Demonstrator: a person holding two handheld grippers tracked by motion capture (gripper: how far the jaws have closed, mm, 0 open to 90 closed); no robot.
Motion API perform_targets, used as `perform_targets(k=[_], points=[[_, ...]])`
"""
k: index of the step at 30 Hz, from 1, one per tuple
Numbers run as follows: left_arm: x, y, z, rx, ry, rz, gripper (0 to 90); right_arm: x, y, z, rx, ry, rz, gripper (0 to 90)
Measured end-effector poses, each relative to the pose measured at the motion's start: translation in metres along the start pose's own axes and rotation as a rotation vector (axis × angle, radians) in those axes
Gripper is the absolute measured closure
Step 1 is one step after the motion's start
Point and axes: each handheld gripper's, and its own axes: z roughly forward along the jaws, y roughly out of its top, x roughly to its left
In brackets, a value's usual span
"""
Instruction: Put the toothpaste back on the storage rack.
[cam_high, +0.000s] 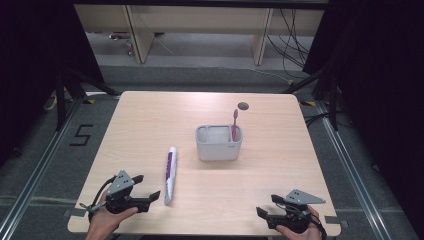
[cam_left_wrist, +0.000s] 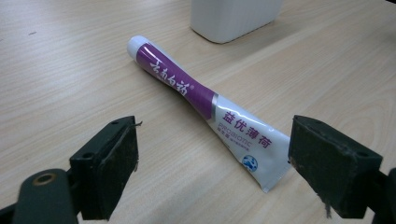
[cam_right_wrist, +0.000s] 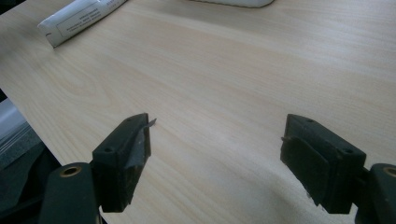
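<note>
We hold the left gripper at about seven o'clock on the table, low over the wood near the front edge, with its jaws spread wide and nothing between them. In the left gripper view, the left gripper looks straight at the toothpaste tube, whose flat crimped end lies between the two black pads without touching either one; the tube runs away toward eleven o'clock in that view, its white cap at the far end. From the high view the toothpaste tube lies flat on the table just left of centre, pointing roughly from six to twelve o'clock, its crimped end just beside the left gripper's upper jaw tip and its cap toward the grey holder. That holder stands upright near the table's centre, at about one o'clock from the tube and apart from it, and a pink toothbrush stands upright in its right-hand compartment, head up. In the left gripper view the holder's pale lower wall shows at twelve o'clock beyond the tube's cap. We hold the right gripper at about five o'clock on the table, near the front edge and well apart from the tube and the holder. In the right gripper view, the right gripper also has its jaws wide apart over bare wood, holding nothing, and the tube's crimped end shows far off at eleven o'clock.
</note>
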Motion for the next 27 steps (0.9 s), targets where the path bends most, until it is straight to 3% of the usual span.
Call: perform_targets(k=[1,2,3,5,12,13,20,21,25,27], points=[[0.001,0.001,0.001,0.004,0.000,0.007,15.4,-0.002,-0.001,0.001,-0.007,-0.017,-0.021,24.6],[0.001,0.002,0.002,0.003,0.001,0.005,15.4,0.000,-0.001,0.000,0.001,-0.015,0.001,24.6],[0.001,0.003,0.003,0.004,0.001,0.012,15.4,-0.002,-0.001,0.000,0.002,-0.025,-0.036,24.7],[0.001,0.006,0.004,0.002,0.003,0.018,15.4,-0.001,-0.001,0.000,0.000,-0.006,-0.024,24.7],[0.006,0.016,0.014,-0.005,-0.014,0.064,15.4,-0.002,-0.002,0.000,0.002,-0.018,-0.033,25.1],[0.007,0.019,0.016,-0.002,-0.019,0.085,15.4,-0.002,-0.002,0.000,0.004,-0.019,-0.034,25.1],[0.011,0.030,0.024,0.014,-0.036,0.132,15.5,0.001,-0.002,0.002,0.021,0.002,0.012,25.9],[0.012,0.032,0.026,0.018,-0.044,0.143,15.6,-0.002,-0.002,0.002,0.011,-0.007,-0.030,26.0],[0.017,0.037,0.032,0.022,-0.046,0.164,16.2,0.001,-0.001,0.002,0.017,-0.001,-0.012,26.2],[0.018,0.039,0.035,0.026,-0.054,0.182,16.2,0.000,-0.001,0.002,0.018,-0.011,-0.044,26.3]])
